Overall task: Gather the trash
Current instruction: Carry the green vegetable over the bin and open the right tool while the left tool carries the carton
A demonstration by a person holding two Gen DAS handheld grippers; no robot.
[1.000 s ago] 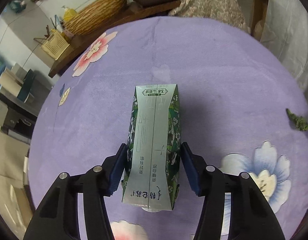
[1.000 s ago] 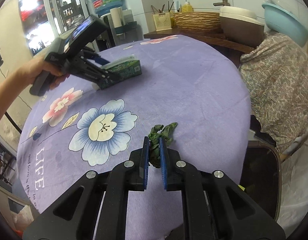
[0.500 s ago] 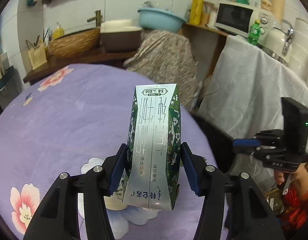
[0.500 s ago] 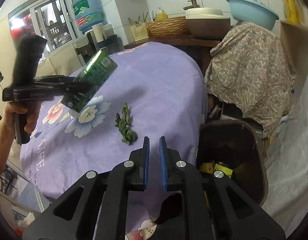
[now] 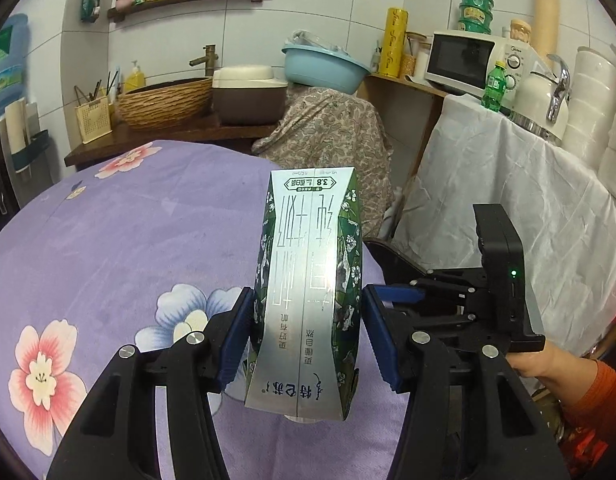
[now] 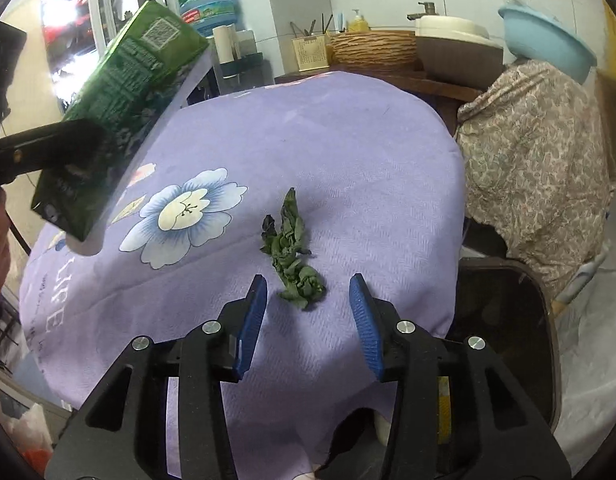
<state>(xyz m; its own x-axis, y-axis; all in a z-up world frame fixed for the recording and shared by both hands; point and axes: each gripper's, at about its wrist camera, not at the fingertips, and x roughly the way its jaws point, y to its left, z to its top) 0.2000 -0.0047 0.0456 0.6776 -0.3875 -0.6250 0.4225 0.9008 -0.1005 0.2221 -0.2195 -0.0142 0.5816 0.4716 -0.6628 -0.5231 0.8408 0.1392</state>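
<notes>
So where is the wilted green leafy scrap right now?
In the right wrist view, the wilted green leafy scrap lies on the purple flowered tablecloth, just ahead of the right gripper, right of the blue flower print.

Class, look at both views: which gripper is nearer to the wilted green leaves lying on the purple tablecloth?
Right. The right gripper hangs open just short of the leaves; the left gripper, clamping a milk carton, is up off the cloth and farther away.

Purple floral cloth on the tabletop [image 5: 128,232], woven basket [image 5: 164,102] behind it, blue basin [image 5: 324,68] and white microwave [image 5: 468,62] beyond its far edge
</notes>
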